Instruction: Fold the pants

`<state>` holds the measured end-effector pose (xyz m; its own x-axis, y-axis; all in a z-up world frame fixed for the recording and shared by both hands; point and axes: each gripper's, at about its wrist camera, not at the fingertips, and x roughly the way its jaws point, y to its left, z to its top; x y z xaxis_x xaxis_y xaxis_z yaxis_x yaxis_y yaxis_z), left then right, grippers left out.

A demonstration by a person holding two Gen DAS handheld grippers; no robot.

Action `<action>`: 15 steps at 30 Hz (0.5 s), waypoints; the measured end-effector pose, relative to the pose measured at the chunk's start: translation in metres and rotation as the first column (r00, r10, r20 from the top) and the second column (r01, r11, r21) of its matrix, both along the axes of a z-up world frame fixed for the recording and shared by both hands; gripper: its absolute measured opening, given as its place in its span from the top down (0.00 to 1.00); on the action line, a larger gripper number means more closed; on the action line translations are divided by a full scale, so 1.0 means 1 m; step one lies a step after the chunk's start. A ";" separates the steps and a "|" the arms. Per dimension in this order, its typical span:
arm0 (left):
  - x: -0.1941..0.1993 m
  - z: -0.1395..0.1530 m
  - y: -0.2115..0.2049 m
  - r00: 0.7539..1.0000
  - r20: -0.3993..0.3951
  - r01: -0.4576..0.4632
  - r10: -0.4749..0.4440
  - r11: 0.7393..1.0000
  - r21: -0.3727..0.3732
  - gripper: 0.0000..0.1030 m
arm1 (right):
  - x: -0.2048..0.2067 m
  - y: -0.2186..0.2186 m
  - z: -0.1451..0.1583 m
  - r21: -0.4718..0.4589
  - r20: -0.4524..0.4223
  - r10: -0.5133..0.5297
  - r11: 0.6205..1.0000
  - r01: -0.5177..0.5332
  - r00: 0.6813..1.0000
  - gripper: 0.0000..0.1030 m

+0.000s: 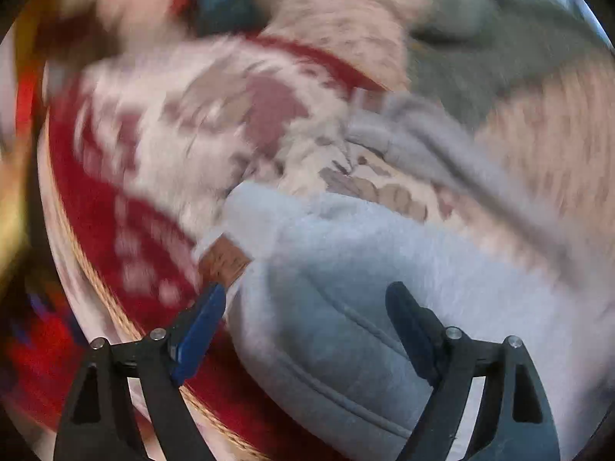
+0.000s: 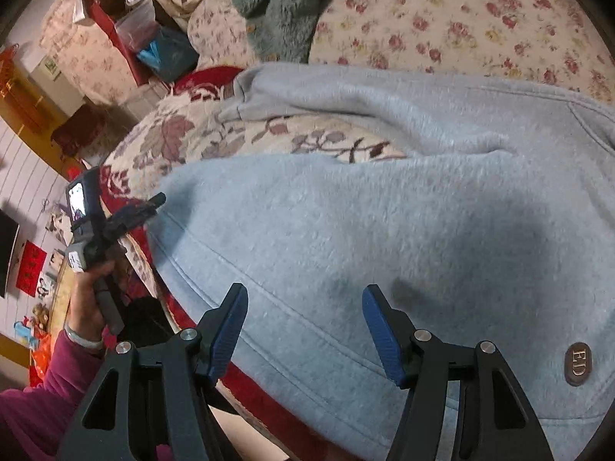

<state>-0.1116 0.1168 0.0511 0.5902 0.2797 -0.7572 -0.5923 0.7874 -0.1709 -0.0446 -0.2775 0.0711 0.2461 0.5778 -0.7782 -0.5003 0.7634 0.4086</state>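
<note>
Over on the left, her left gripper [image 2: 155, 201] hangs at the bed's edge, just beside the near leg of the pale blue fleece pants [image 2: 346, 230]. Its own camera is smeared with motion, but its jaws stand wide apart with nothing between them, the left blue finger pad [image 1: 200, 330] over the red patterned blanket [image 1: 88, 207] and the other over the fleece. The pants lie spread across the bed, two legs running away towards the left with a strip of leaf-print blanket [image 2: 230, 138] showing between them. Nothing is folded yet, as far as I can judge, so this looks like the opening step: both tools arriving to take hold. The next move would call for each to pinch an edge of the near leg along its stitched seam and carry it over onto the far leg.

Further right, the right gripper [image 2: 303, 330] hovers over the fleece, released and empty, casting a shadow on the cloth. At the far right sits a small brown oval badge [image 2: 577, 363] on the pants, lettered what reads as "ED". A grey plush garment [image 2: 276, 11] lies beyond on the floral sheet [image 2: 461, 27].
</note>
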 end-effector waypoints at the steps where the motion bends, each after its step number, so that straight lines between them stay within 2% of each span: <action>1: -0.007 0.000 0.012 0.999 0.011 -0.038 0.039 0.998 -0.044 0.18 | 0.002 -0.001 0.000 -0.004 0.003 -0.002 1.000 0.002 1.000 0.35; 3: -0.015 0.002 0.020 0.997 0.015 -0.074 0.074 0.996 -0.044 0.18 | 0.007 -0.007 -0.004 -0.013 0.004 -0.023 1.000 0.023 1.000 0.35; 6: -0.018 0.007 0.015 0.999 0.022 -0.034 0.034 0.999 -0.030 0.18 | 0.019 -0.016 -0.010 -0.006 -0.003 -0.079 0.997 0.079 0.997 0.35; 8: -0.013 0.007 0.008 1.000 0.012 -0.013 0.013 1.000 0.004 0.18 | 0.025 -0.024 -0.013 -0.035 0.032 -0.140 0.989 0.141 0.990 0.35; 9: -0.008 0.005 0.005 1.000 -0.013 -0.005 0.006 1.000 0.028 0.18 | 0.028 -0.028 -0.014 -0.041 0.043 -0.166 0.985 0.167 0.985 0.35; 10: 0.001 -0.004 0.004 0.997 -0.081 0.004 0.000 0.999 0.047 0.18 | 0.032 -0.033 -0.018 -0.040 0.048 -0.190 0.981 0.192 0.981 0.35; 12: 0.011 -0.020 0.004 0.988 -0.155 0.022 -0.018 1.000 0.020 0.18 | 0.040 -0.039 -0.033 -0.043 0.018 -0.202 0.978 0.203 0.979 0.35; 14: 0.013 -0.021 0.002 0.990 -0.137 0.027 -0.028 1.000 -0.013 0.18 | 0.046 -0.044 -0.050 -0.062 -0.037 -0.204 0.978 0.201 0.978 0.35; 15: 0.013 -0.018 -0.003 0.991 -0.127 0.036 -0.037 0.999 -0.006 0.18 | 0.045 -0.046 -0.047 -0.048 -0.022 -0.198 0.979 0.197 0.980 0.35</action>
